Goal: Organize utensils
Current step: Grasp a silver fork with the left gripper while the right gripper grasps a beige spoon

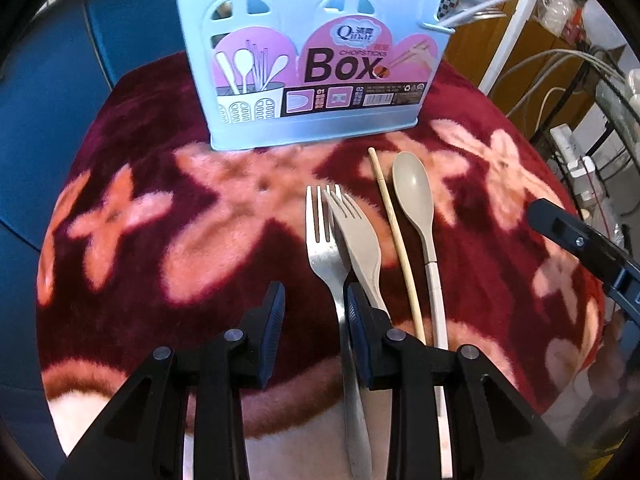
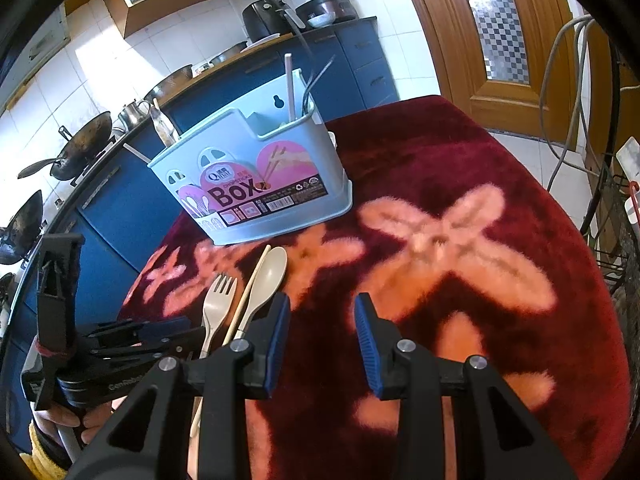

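Observation:
The light blue utensil box (image 1: 304,60) stands upright at the far side of a red flowered blanket (image 1: 140,200). In front of it lie a metal fork (image 1: 320,240), a beige plastic fork (image 1: 358,240) partly over it, one wooden chopstick (image 1: 394,232) and a beige spoon (image 1: 414,192). My left gripper (image 1: 316,320) is open over the metal fork's handle, which runs close beside the right finger. My right gripper (image 2: 322,320) is open with only blanket between its fingers, to the right of the spoon (image 2: 268,276). The box (image 2: 256,176) holds several handles.
The blanket (image 2: 480,160) covers a round table whose edge drops off all around. Blue kitchen cabinets (image 2: 352,64) with woks and appliances stand behind the box. A wooden door (image 2: 500,40), cables and a wire rack (image 2: 616,248) are at the right. A hand (image 2: 60,416) holds the left gripper.

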Tool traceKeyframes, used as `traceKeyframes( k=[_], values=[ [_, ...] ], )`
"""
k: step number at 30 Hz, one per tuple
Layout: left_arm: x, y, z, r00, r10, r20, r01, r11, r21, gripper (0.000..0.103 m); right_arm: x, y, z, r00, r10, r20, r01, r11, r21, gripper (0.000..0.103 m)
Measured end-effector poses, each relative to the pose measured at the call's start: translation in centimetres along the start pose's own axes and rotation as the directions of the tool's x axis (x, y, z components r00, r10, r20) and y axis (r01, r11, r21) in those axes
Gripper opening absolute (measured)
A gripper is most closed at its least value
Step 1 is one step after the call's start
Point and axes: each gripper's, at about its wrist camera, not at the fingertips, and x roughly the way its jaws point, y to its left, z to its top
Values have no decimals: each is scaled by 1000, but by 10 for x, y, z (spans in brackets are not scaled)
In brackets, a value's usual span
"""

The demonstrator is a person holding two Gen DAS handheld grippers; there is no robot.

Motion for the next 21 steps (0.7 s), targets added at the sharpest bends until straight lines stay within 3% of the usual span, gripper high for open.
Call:
traceKeyframes(
  k=[3,8,15,21],
  values=[
    [3,1,3,1000,-6,3,6,1000,-15,28,1,-1,-1,1000,4,-2,-4,1000,5,36],
    [1,7,5,999,-39,21,40,998,-48,7,2,0,-2,1000,4,-7,-4,1000,5,36],
    [-17,25,3,996,-31,82,40,994,-105,5,3,5,-1,1000,0,-16,0,1000,-6,36],
    [-25,41,0,992,63,105,-50,991,-123,5,10,16,-1,999,5,-42,-7,1000,-28,36]
  ],
)
